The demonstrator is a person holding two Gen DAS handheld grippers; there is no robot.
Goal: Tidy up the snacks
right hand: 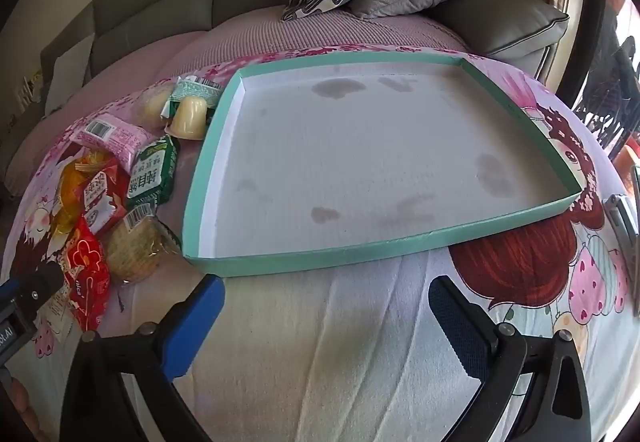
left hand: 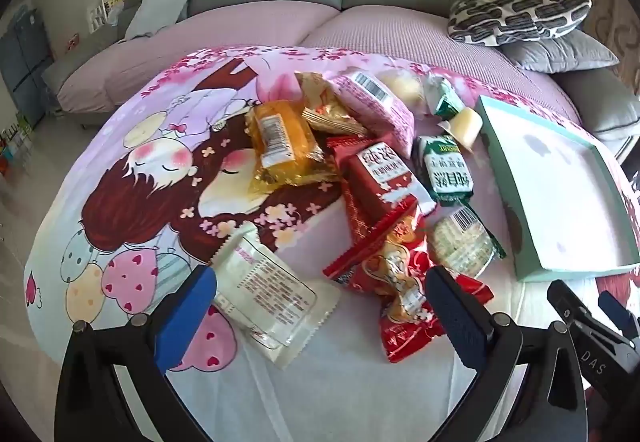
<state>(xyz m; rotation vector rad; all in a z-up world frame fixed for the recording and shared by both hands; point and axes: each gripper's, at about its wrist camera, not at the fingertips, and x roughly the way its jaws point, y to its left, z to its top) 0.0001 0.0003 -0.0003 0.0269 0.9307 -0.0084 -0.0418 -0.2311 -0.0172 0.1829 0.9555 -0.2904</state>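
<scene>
On the cartoon-print cloth (left hand: pixel 132 177), left of the empty teal tray (right hand: pixel 224 121), sits a loose snack pile (left hand: pixel 360 177) of light, crinkly, slippery packets best pinched by their sealed edges, labels mostly Chinese with barcodes, while left gripper (left hand: pixel 320 306) and right gripper (right hand: pixel 326 316) both hang wide apart, holding nothing.

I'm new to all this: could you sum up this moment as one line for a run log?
stage: start | left gripper: open, above snack pile | right gripper: open, before teal tray | tray: no snacks inside
</scene>
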